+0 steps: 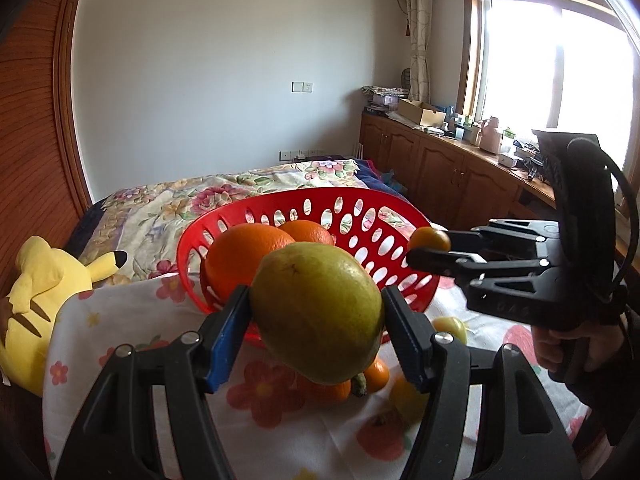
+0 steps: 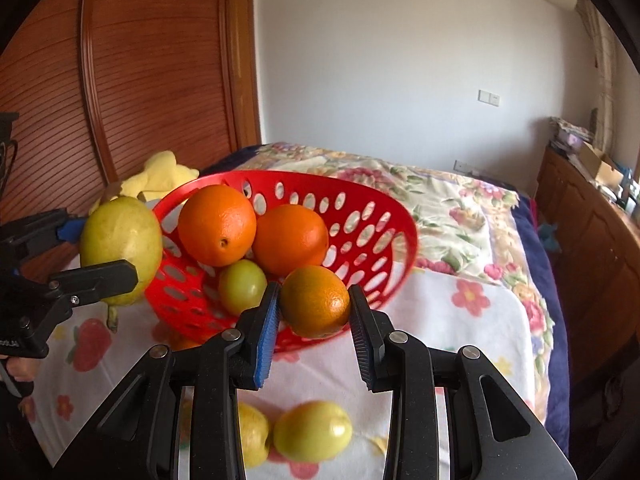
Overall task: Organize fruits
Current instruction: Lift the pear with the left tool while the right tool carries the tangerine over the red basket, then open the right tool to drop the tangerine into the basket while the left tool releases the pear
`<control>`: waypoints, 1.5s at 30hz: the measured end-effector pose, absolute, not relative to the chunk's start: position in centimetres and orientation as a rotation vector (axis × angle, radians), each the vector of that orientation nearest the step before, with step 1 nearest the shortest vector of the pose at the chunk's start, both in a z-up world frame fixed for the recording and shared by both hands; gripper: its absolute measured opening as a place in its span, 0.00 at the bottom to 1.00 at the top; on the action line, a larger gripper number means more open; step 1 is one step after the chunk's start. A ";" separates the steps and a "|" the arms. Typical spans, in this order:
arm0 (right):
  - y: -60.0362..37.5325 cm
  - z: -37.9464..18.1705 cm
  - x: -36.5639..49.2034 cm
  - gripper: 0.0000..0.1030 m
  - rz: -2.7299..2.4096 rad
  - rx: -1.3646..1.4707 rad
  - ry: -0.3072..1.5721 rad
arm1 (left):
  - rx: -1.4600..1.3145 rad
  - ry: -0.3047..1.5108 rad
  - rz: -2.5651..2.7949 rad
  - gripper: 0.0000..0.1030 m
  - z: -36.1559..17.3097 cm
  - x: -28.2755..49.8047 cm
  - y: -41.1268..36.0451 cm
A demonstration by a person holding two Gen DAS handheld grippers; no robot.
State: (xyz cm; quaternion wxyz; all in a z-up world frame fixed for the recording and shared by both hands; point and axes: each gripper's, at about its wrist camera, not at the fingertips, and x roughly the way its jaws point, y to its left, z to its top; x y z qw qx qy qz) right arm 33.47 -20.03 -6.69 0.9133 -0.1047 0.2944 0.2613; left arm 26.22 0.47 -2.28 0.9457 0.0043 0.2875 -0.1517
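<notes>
- Pear (image 1: 318, 314) hangs in the air just in front of the red basket (image 1: 372, 204), long axis near upright and slightly tilted, stem end pointing down
- Left gripper (image 1: 318, 320) is spread wide, its two pads clamped on the pear's opposite flanks
- Right gripper (image 2: 314, 320) is closed to a narrower gap on a small orange (image 2: 315, 301), held at the basket's near rim
- Basket sits tilted on the flowered cloth (image 2: 460, 320), holding two large oranges (image 2: 218, 224) and a green fruit (image 2: 243, 286)
- Two yellow-green fruits (image 2: 312, 432) lie on the cloth below the right gripper
</notes>
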 end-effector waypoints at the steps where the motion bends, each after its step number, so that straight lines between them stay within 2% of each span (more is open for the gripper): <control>1: -19.8 -6.8 33.7 0.32 0.542 -0.220 0.609 | 0.009 0.587 -0.310 0.64 -2.4 26.5 0.4; 18: -19.1 -7.1 34.6 0.32 0.573 -0.220 0.619 | 0.022 0.595 -0.333 0.64 -2.6 27.8 -0.4; 45: -23.7 -6.9 33.3 0.34 0.548 -0.141 0.593 | 0.090 0.639 -0.339 0.64 -3.6 31.5 -5.9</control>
